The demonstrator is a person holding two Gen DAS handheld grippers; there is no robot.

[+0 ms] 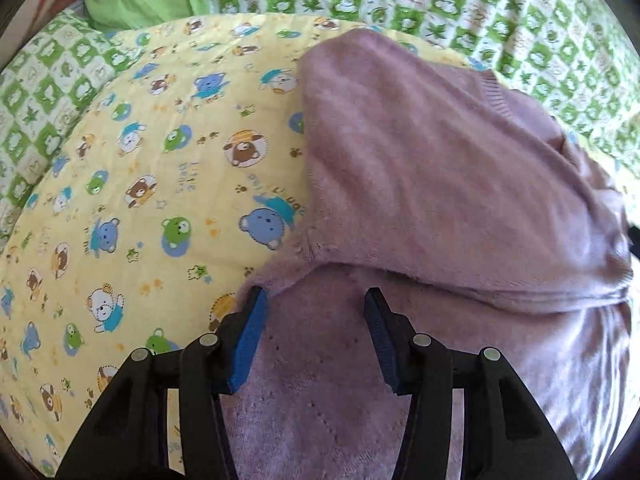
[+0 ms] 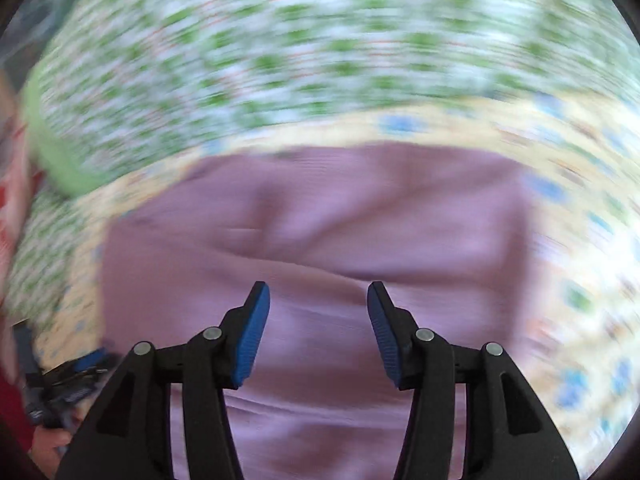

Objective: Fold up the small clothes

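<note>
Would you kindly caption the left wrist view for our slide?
Open left hand-held gripper poised over a partly folded mauve sweater on a bear-print yellow blanket.

Both wrist views look down, close, along open fingers onto the purple garment point(image 1: 420, 184) point(image 2: 320, 220) (right view motion-blurred).

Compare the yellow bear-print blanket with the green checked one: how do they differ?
The yellow bear-print blanket shows scattered cartoon bears; the green checked blanket shows a grid of squares. The yellow one lies directly under the purple sweater; the green one lies beyond it. Both are printed fabric.
</note>
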